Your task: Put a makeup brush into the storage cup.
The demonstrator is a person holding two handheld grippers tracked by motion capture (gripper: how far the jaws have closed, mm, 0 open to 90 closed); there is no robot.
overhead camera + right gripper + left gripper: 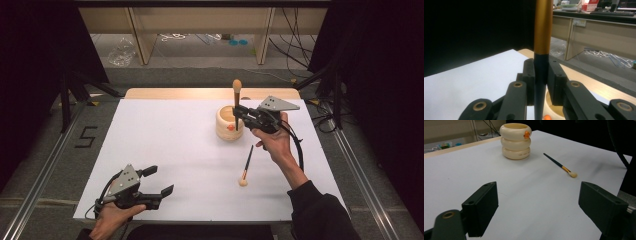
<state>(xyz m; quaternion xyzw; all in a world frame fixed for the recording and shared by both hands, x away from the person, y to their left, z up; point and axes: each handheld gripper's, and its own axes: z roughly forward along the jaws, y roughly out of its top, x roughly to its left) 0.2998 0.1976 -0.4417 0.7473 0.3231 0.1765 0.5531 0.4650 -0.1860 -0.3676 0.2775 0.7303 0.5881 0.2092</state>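
A figure 5 (86, 137) is marked on the floor left of the white table (165, 150). At the table's near left edge the left gripper (161, 181) is held low with its jaws spread wide and nothing between them. In the left gripper view a line of small dark lettering is seen on the lowest ring of the cream ringed holder (515, 141), too small to be read, and an orange duck figure (526, 134) is fixed near its rim. What lies inside the holder cannot be made out. A second brush (246, 166) is lying flat on the table right of centre, bristles toward the person. A makeup brush (236, 102) is gripped upright by the clenched right gripper (239, 114), its lower end over the holder's mouth. Its gold ferrule (543, 27) is shown close up in the right gripper view.
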